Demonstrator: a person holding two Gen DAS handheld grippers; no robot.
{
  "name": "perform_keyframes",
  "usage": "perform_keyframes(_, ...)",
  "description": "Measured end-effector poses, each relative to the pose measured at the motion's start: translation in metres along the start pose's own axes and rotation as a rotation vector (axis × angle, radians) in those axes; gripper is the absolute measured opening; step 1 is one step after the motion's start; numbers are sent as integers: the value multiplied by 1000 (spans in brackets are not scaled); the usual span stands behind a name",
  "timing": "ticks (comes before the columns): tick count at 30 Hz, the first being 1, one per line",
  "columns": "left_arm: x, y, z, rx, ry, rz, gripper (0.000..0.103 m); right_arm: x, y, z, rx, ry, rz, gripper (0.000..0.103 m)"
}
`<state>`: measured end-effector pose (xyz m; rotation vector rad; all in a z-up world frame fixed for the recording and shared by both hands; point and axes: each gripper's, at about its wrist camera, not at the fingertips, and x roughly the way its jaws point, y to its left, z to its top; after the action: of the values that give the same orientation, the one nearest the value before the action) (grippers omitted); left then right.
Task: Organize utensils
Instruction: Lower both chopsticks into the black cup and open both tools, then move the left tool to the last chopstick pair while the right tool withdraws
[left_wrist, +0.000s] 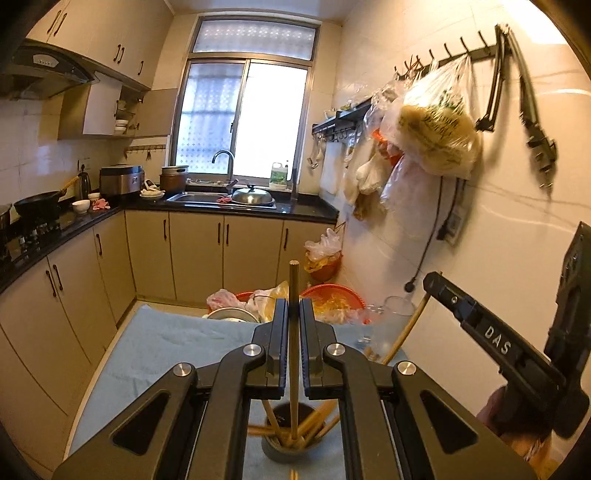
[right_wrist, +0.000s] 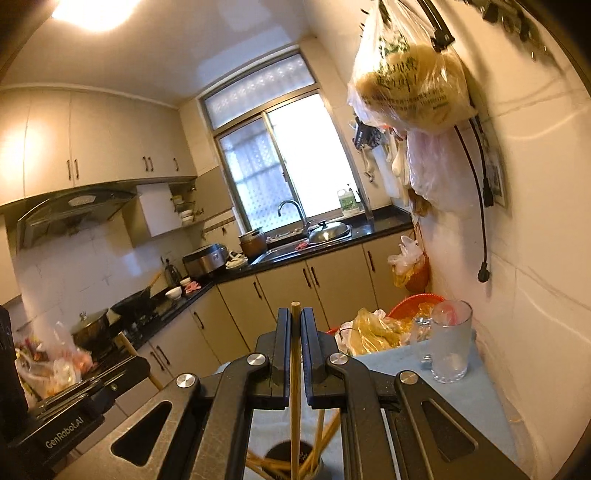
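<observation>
In the left wrist view my left gripper is shut on a wooden chopstick that stands upright between the fingers. Its lower end hangs over a dark holder with several chopsticks in it, on the blue cloth. At the right, my right gripper grips a second chopstick. The right wrist view shows the right gripper shut on its chopstick above the same holder. The left gripper and its chopstick appear at lower left.
A clear glass mug stands on the cloth near the tiled wall. Beyond the table's far edge are red baskets with plastic bags. Bags hang from wall hooks at the right. Cabinets and the sink counter line the far side.
</observation>
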<state>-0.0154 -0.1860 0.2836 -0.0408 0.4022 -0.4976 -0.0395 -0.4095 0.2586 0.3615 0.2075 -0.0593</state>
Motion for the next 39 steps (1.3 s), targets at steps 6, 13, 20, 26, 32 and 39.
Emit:
perform_keyframes(6,50,2,-23,-7,120,1,5,42,-16,-29,22,112,-15,6)
perform_keyframes(13,37,5,-29,-21,120,-13,35,58,-29,-46,45,193,-5,7)
perform_keyframes(20,-19,5,-27,-23,72,-32,43,33,-28,-38,35,172,-2,21)
perform_keyframes(26,-76,13,-42,-65,44,-60,51,-12,-21,-31,-9,155,-24,35)
perform_keyframes(32,-120,25,-73,-73,39,-17,63,-59,-19,-44,-79,209,-47,48)
perform_keyframes(39,-132,46,-129,-103,149,41,67,-106,-43,-104,-247,394,-183,56)
